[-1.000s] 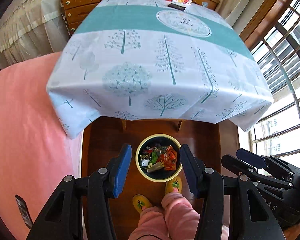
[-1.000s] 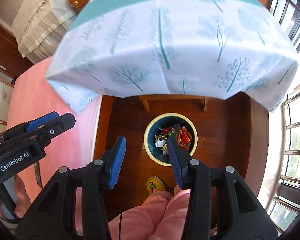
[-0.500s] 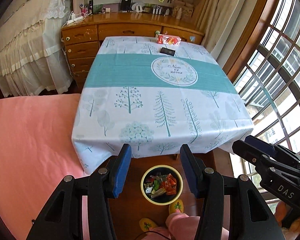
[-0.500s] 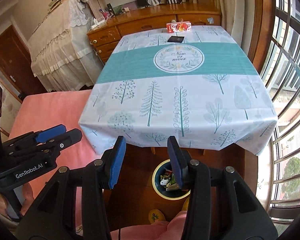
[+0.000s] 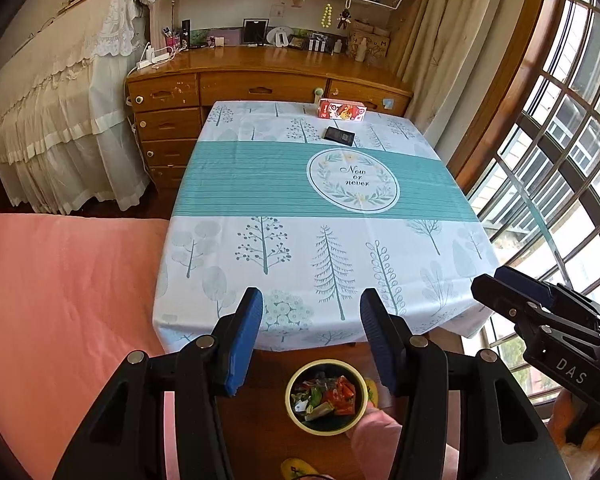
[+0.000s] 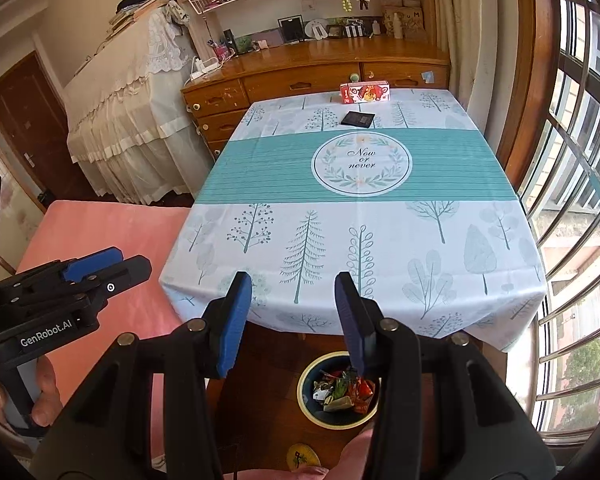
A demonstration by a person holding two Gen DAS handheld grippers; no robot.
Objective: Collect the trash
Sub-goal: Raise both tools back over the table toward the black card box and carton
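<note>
A bedroom with a wooden dresser along the far wall holds a table under a tree-print cloth crossed by a teal band. At the table's far edge a red carton lies with its long axis along that edge, and a dark flat packet lies just in front of it, its long side roughly parallel to the carton. A pink bed runs along the table's left side and a barred window along its right.

On the wooden floor below the table's near edge stands a round bin, mouth up, yellow-rimmed, with crumpled wrappers inside in red, green and white.

The left gripper and the right gripper hang over the near edge, both released with nothing between the blue pads. The right bin rim is partly hidden behind a finger in the right view.
</note>
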